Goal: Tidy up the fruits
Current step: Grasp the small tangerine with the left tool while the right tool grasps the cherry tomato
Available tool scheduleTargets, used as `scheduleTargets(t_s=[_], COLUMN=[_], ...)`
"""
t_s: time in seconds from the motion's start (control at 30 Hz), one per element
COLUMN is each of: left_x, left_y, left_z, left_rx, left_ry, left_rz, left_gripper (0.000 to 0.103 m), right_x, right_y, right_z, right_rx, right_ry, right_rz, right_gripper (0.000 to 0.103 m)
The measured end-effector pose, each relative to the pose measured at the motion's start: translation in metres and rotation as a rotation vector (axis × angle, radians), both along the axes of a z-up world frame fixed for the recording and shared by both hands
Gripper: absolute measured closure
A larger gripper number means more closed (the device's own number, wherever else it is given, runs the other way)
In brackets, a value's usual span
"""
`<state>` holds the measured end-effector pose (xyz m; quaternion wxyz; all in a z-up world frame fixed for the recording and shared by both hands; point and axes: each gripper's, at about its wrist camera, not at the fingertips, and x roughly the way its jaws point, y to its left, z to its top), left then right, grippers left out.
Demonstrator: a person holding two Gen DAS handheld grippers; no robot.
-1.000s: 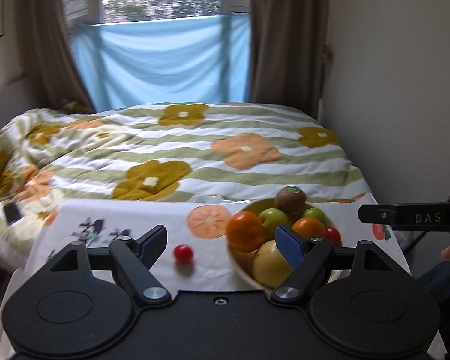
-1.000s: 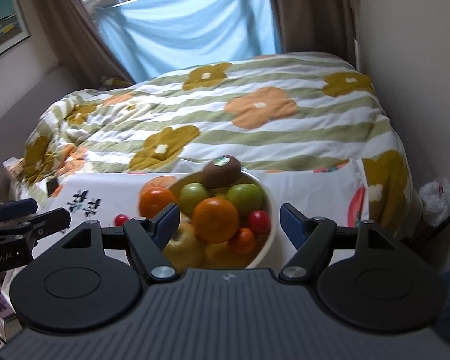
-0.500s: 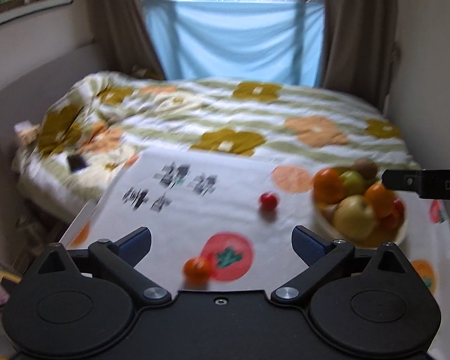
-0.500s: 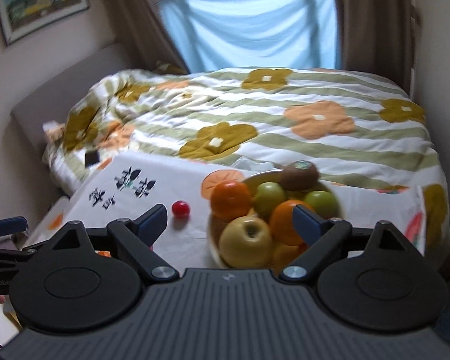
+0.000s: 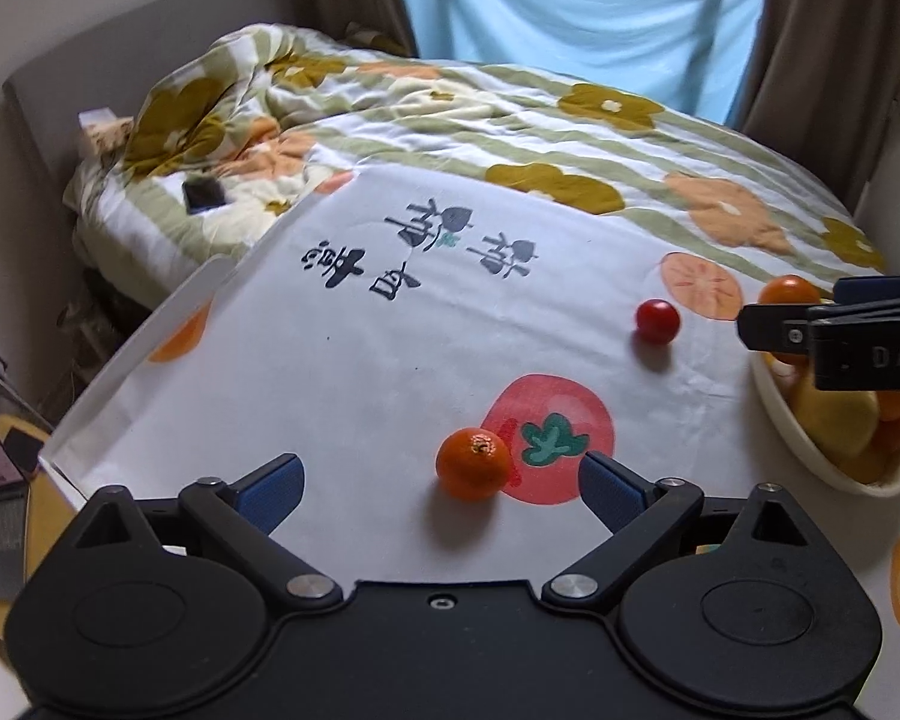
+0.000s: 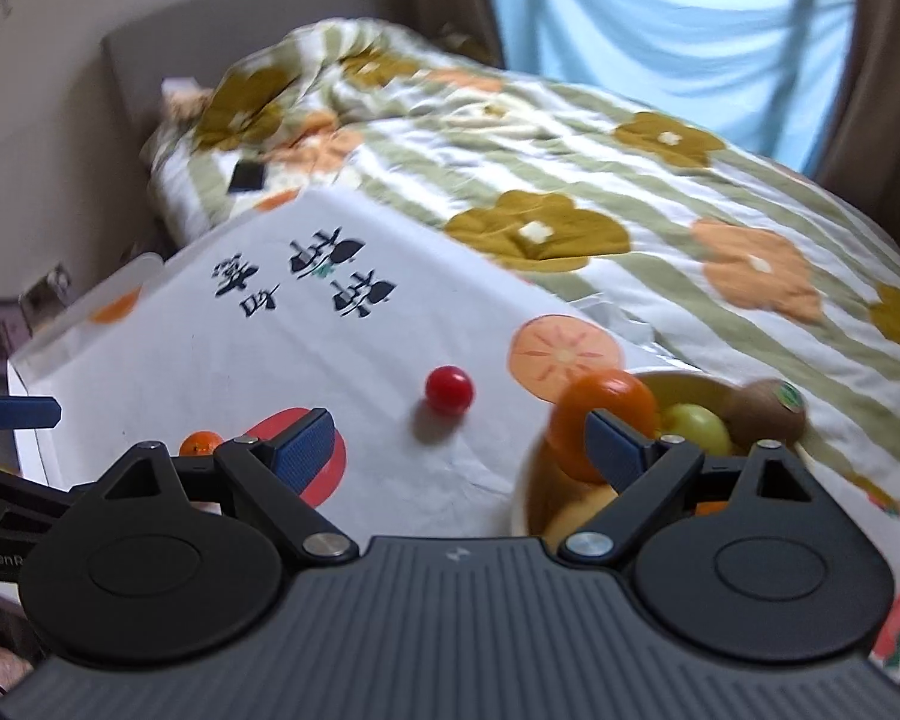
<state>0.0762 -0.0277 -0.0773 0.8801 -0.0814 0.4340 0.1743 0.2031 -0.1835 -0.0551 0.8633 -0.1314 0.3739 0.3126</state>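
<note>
A small orange mandarin [image 5: 473, 463] lies on the white printed tablecloth [image 5: 342, 360], just ahead of and between the open fingers of my left gripper [image 5: 444, 491]. A red cherry tomato [image 5: 657, 320] lies farther right; it also shows in the right wrist view [image 6: 448, 390]. A cream bowl [image 5: 810, 450] heaped with fruit stands at the right edge. My right gripper [image 6: 459, 447] is open and empty, hovering at the bowl [image 6: 525, 498], its right finger in front of an orange [image 6: 603, 420]. A kiwi [image 6: 765, 411] and a green fruit [image 6: 696, 426] lie in the bowl.
The table stands against a bed with a flowered quilt [image 5: 510, 120]. A dark phone [image 5: 203, 193] lies on the quilt. The table's left edge [image 5: 126, 348] drops off to floor clutter. The right gripper's finger [image 5: 840, 339] shows at the right of the left wrist view.
Both grippers have swung left and lower over the table. The mandarin now lies between my left fingers. The right gripper has moved from over the bowl toward the tomato side.
</note>
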Motion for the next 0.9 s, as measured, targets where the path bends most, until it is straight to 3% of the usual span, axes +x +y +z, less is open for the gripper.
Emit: scheduleTargets(t_s=[0.17,0.27,0.4,0.57,0.63,0.67,0.9], left_x=[0.019,0.026,0.034,0.037,0.037,0.037,0.040], left_y=[0.005,0.007,0.009,0.010,0.010,0.009,0.008], left_z=[-0.021,-0.030,-0.041,-0.049,-0.048,-0.047,-0.047], left_rx=[-0.038,-0.046,-0.063,-0.073,-0.074,-0.078,-0.068], left_ry=[0.040,0.059,0.088,0.109,0.102,0.096,0.093], left_rz=[0.010,0.008,0.004,0.004,-0.008,-0.014,-0.027], left_gripper=[0.020,0.023,0.037,0.047,0.053,0.062,0.062], right_x=[0.024,0.035,0.045,0.055,0.057,0.056,0.063], right_y=[0.026,0.039,0.050,0.057,0.057,0.058,0.063], right_z=[-0.021,-0.033,-0.047,-0.058,-0.062,-0.062,-0.066], right_rx=[-0.068,-0.090,-0.122,-0.142,-0.149,-0.158,-0.175], right_ry=[0.026,0.053,0.061,0.082,0.090,0.078,0.059], right_rz=[0.073,0.107,0.132,0.139,0.143,0.143,0.145], right_gripper=[0.000,0.001,0.001,0.006,0.010,0.010,0.019])
